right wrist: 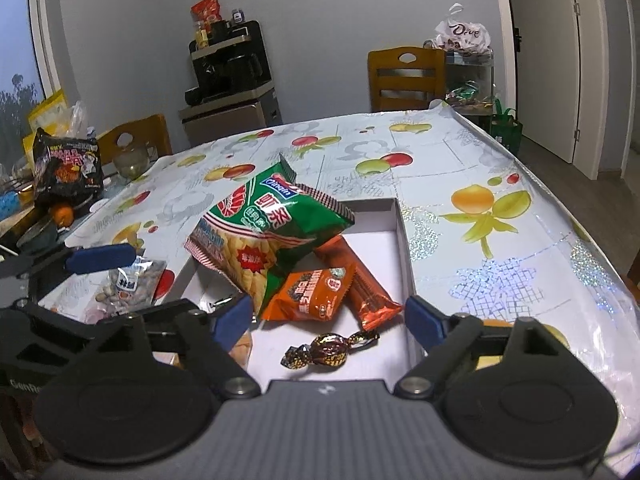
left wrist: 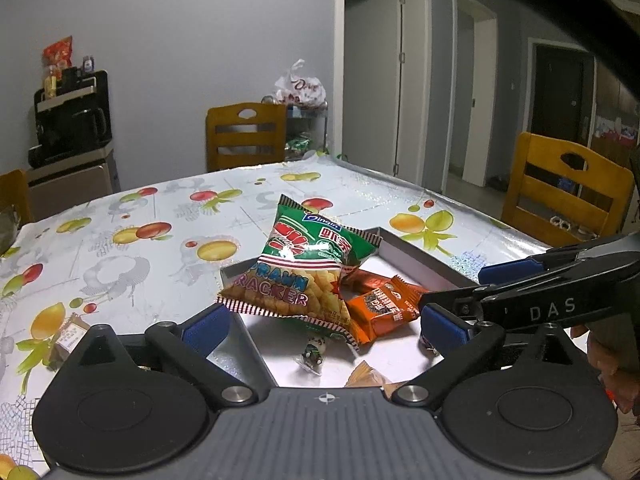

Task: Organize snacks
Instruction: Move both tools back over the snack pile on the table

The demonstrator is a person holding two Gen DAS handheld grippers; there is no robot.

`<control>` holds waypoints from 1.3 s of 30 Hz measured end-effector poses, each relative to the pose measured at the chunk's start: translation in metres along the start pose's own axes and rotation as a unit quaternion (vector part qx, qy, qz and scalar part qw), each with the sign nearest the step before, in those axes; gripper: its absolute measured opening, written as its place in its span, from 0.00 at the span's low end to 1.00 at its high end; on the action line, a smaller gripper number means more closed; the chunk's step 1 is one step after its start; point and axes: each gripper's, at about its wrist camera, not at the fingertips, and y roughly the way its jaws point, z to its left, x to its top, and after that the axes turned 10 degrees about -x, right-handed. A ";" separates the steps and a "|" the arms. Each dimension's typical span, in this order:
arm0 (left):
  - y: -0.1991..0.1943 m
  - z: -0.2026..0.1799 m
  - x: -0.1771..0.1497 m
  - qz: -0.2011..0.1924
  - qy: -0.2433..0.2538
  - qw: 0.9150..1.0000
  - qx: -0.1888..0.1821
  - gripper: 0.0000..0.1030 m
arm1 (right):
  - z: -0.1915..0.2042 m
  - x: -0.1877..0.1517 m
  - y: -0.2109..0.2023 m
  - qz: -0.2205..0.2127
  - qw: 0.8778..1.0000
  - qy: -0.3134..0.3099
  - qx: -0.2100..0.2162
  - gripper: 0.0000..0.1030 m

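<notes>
A shallow grey box (left wrist: 416,258) (right wrist: 402,240) on the table holds a green prawn cracker bag (left wrist: 304,264) (right wrist: 272,232), an orange snack packet (left wrist: 380,308) (right wrist: 316,290), an orange-brown bar (right wrist: 362,294), a small green-white candy (left wrist: 314,354) and a gold-brown wrapped candy (right wrist: 328,350). My left gripper (left wrist: 324,330) is open and empty over the box's near edge. My right gripper (right wrist: 330,320) is open and empty above the wrapped candy; it also shows in the left wrist view (left wrist: 492,292), reaching in from the right.
A clear packet of nuts (right wrist: 130,286) lies left of the box. A small brown packet (left wrist: 68,338) lies on the fruit-patterned tablecloth (left wrist: 160,216). Wooden chairs (left wrist: 564,188) stand around the table. Clutter and a black noodle bag (right wrist: 68,168) sit at the far left.
</notes>
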 end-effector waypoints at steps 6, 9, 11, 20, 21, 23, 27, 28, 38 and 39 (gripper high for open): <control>-0.008 0.002 -0.001 -0.013 -0.004 1.000 0.005 1.00 | 0.004 0.001 -0.005 -0.004 1.000 -0.003 0.001 0.85; -0.014 0.003 0.000 -0.022 -0.005 1.000 0.008 1.00 | 0.006 0.002 -0.009 -0.008 1.000 -0.002 0.002 0.85; -0.019 0.005 0.001 -0.030 -0.007 0.999 0.012 1.00 | 0.008 0.003 -0.011 -0.011 1.000 -0.002 0.002 0.86; -0.048 0.024 0.002 -0.058 -0.016 0.997 0.036 1.00 | 0.020 0.014 -0.023 -0.018 1.000 -0.004 0.017 0.87; -0.052 0.027 0.002 -0.062 -0.017 0.997 0.039 1.00 | 0.023 0.016 -0.025 -0.019 1.000 -0.004 0.022 0.87; -0.060 0.033 0.003 -0.071 -0.019 0.996 0.049 1.00 | 0.029 0.020 -0.028 -0.022 0.999 -0.005 0.030 0.87; -0.079 0.050 0.005 -0.089 -0.031 0.993 0.070 1.00 | 0.042 0.030 -0.034 -0.022 0.998 -0.005 0.052 0.88; -0.084 0.055 0.006 -0.094 -0.036 0.992 0.074 1.00 | 0.045 0.033 -0.036 -0.022 0.998 -0.005 0.058 0.88; -0.129 0.101 0.013 -0.119 -0.047 0.984 0.124 1.00 | 0.091 0.058 -0.041 -0.027 0.995 -0.029 0.095 0.89; -0.134 0.107 0.015 -0.122 -0.050 0.983 0.125 1.00 | 0.095 0.061 -0.041 -0.025 0.994 -0.027 0.102 0.89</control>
